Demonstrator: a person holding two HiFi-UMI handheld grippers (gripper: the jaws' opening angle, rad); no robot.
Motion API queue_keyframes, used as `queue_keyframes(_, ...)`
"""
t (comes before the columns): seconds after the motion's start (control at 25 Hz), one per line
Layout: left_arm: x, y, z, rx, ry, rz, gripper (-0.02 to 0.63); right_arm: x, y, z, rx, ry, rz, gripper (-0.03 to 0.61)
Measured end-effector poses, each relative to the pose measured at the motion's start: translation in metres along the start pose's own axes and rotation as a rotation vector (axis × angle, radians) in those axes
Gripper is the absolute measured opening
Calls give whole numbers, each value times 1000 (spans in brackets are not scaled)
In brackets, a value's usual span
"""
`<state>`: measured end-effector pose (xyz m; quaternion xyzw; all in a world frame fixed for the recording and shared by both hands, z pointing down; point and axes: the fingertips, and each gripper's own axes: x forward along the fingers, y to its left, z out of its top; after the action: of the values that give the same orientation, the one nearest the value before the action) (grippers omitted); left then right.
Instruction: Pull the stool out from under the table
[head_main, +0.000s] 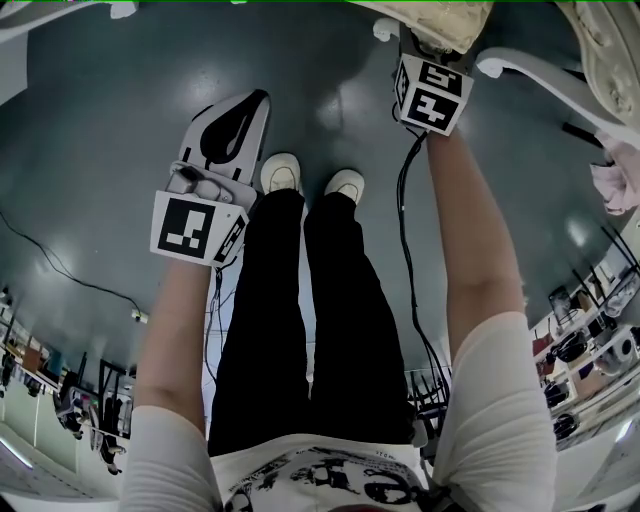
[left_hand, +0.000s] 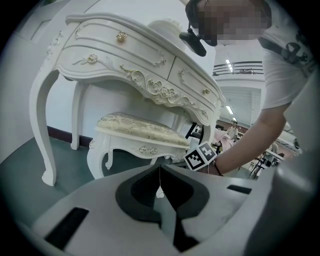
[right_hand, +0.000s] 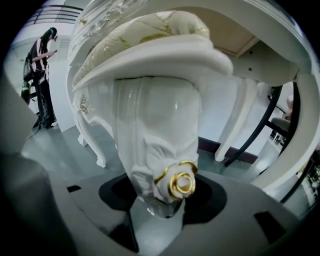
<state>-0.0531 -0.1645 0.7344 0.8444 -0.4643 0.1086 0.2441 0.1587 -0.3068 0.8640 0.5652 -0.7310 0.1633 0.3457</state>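
The white carved stool (left_hand: 140, 131) with a cream cushion stands under the ornate white table (left_hand: 125, 55). In the right gripper view my right gripper (right_hand: 162, 200) is shut on the stool's front corner leg (right_hand: 155, 135), just below the seat, with its gold rose ornament (right_hand: 180, 182) between the jaws. In the head view only that gripper's marker cube (head_main: 432, 92) shows below the stool's cushion (head_main: 440, 25); the jaws are hidden there. My left gripper (head_main: 240, 110) hangs over the floor to the left of the stool, shut on nothing, its jaws (left_hand: 160, 180) meeting at a thin seam.
The person's white shoes (head_main: 282, 172) stand on the grey floor just behind the stool. A curved table leg (head_main: 540, 75) lies right of the stool. A black cable (head_main: 60, 265) runs over the floor at the left. Another person (right_hand: 42, 75) stands far off.
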Motion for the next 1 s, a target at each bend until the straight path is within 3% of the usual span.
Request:
queue_keyframes(0.52,-21,-13,-12,44,31,-54,21,-37,24,-32,7,13,38,261)
queue_keyframes(1.0,-51,-56,-26,52,-31,-29,21,-87,46,-76,-9,8,100,261)
